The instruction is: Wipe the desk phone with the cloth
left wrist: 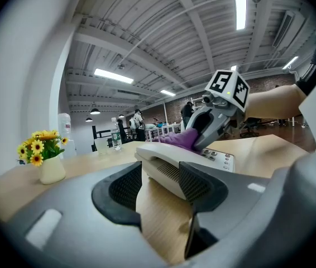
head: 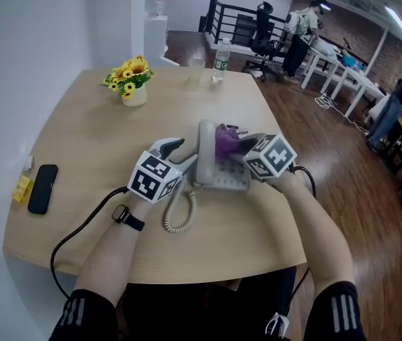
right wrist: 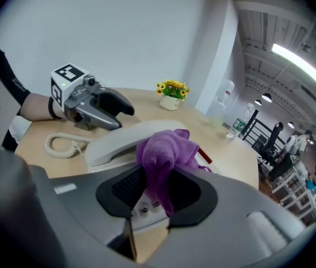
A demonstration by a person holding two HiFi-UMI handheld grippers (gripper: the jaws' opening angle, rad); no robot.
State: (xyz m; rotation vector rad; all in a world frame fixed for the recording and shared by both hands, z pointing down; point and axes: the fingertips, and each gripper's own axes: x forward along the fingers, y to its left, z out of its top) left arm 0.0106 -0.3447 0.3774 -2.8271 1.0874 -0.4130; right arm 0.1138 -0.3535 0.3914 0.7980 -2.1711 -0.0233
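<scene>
A grey desk phone [head: 219, 169] lies mid-table with its handset [head: 206, 148] on the cradle. My right gripper [head: 245, 150] is shut on a purple cloth [head: 226, 141], which rests on the phone's top beside the handset. In the right gripper view the cloth [right wrist: 161, 155] hangs bunched between the jaws of my right gripper [right wrist: 157, 191], above the keypad. My left gripper [head: 178, 153] stands open at the phone's left side. In the left gripper view the handset [left wrist: 166, 169] shows just beyond the spread jaws of my left gripper [left wrist: 161, 186].
The coiled cord [head: 180, 215] loops toward the near table edge. A vase of yellow flowers [head: 134, 84], a cup [head: 195, 69] and a water bottle [head: 220, 59] stand at the far side. A black mobile phone [head: 42, 187] and a yellow item [head: 22, 188] lie at the left edge.
</scene>
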